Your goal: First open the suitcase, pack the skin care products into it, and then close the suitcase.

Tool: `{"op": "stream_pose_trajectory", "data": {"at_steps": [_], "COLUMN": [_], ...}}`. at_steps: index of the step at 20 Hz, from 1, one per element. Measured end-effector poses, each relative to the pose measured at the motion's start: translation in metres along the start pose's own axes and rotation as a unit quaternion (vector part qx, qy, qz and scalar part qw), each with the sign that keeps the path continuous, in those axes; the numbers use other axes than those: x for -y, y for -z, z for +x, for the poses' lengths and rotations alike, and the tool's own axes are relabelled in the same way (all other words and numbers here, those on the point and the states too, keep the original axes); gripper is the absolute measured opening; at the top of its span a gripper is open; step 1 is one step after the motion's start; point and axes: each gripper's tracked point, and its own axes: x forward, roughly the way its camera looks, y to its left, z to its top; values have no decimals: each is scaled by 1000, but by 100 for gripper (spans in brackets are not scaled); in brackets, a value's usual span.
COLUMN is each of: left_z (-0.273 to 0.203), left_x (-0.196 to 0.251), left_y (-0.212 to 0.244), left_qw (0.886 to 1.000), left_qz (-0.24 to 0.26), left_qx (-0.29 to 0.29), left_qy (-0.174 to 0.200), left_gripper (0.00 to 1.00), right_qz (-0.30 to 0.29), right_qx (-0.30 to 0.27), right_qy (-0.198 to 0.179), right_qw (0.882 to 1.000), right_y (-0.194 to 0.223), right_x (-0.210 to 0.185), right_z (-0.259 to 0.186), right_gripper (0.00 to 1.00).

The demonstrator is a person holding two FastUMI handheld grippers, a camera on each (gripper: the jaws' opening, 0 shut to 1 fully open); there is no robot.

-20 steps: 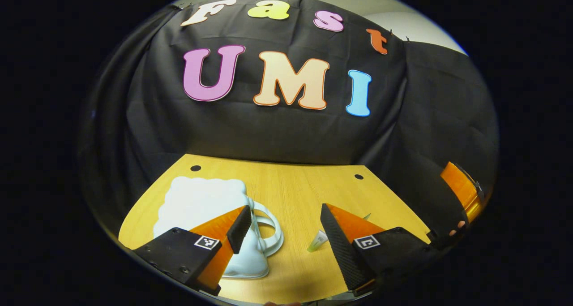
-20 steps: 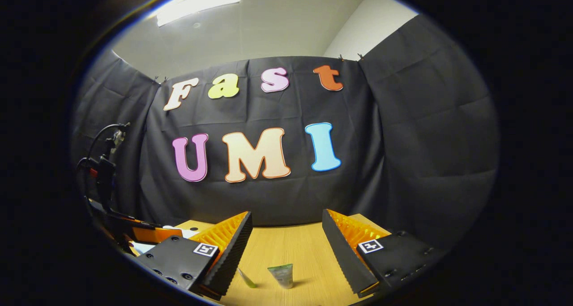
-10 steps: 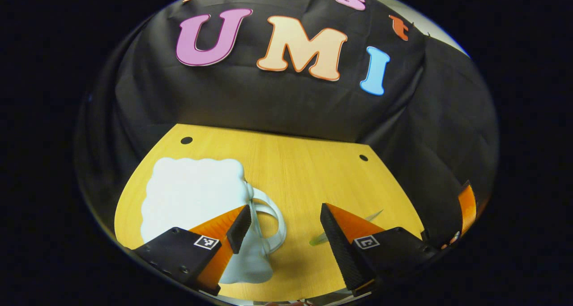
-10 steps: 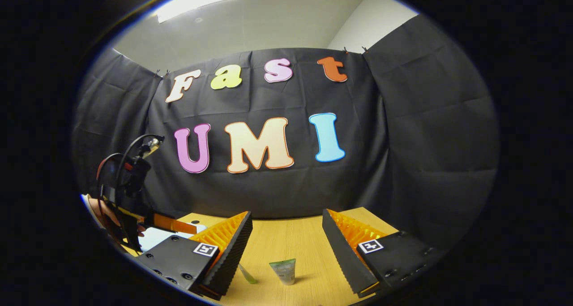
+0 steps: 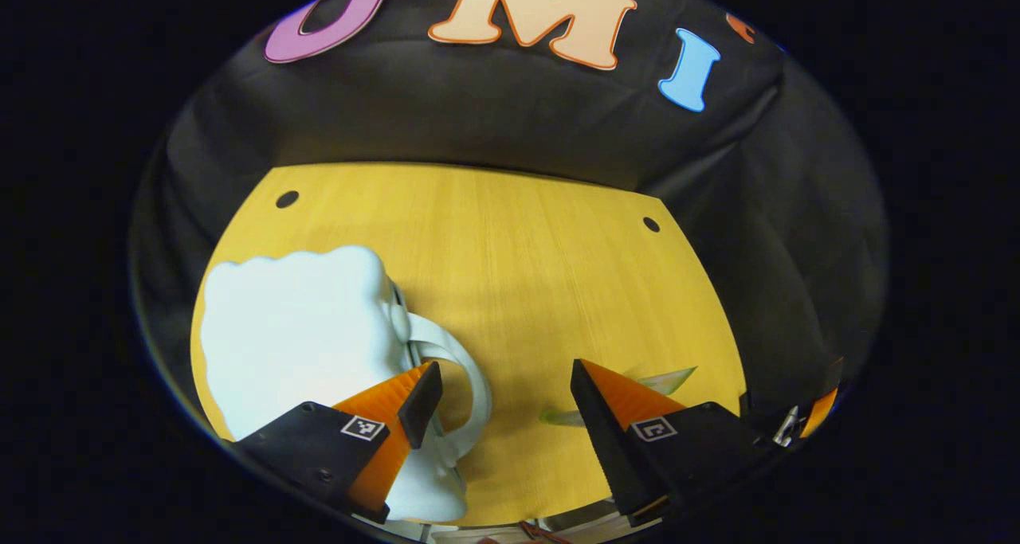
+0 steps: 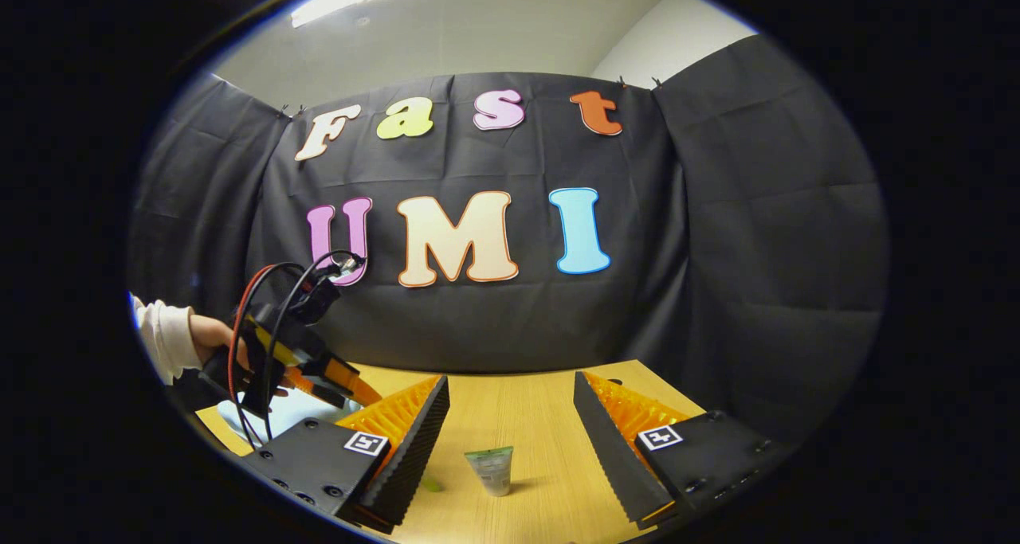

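Observation:
A white, cloud-shaped suitcase (image 5: 295, 329) lies shut on the yellow table (image 5: 518, 241), its looped handle (image 5: 462, 369) turned to the right. My left gripper (image 5: 504, 369) hangs open above the table, with one fingertip just over that handle. A thin green tube (image 5: 661, 381) lies flat past the other finger, partly hidden by it. In the right gripper view a green-and-white tube (image 6: 490, 468) stands on the table (image 6: 526, 408) between the fingers of my open right gripper (image 6: 511, 379). The left gripper (image 6: 315, 365), held by a hand, hovers over the pale suitcase (image 6: 279, 412).
Black cloth closes off the table at the back and on both sides. Two small round holes (image 5: 286, 199) (image 5: 651, 225) sit near the table's far corners. The right gripper's body (image 5: 805, 416) shows at the lower right of the left gripper view.
The left gripper has tipped downward and moved in over the suitcase, its finger now above the handle. In the right gripper view it has come further right. The right gripper has barely moved.

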Motion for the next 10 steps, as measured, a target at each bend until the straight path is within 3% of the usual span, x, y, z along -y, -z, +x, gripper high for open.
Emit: {"op": "stream_pose_trajectory", "data": {"at_steps": [8, 10], "left_z": [46, 54], "left_x": [-27, -29], "left_y": [18, 23], "left_qw": [991, 988], "left_qz": [-43, -52], "left_qx": [-104, -123], "left_qy": [-66, -73], "left_gripper": [95, 90], "right_qz": [-2, -5], "right_qx": [-17, -21], "right_qy": [8, 11], "right_qw": [1000, 1000], "right_y": [9, 12], "right_x": [18, 23], "right_z": [0, 0], "right_gripper": [98, 98]}}
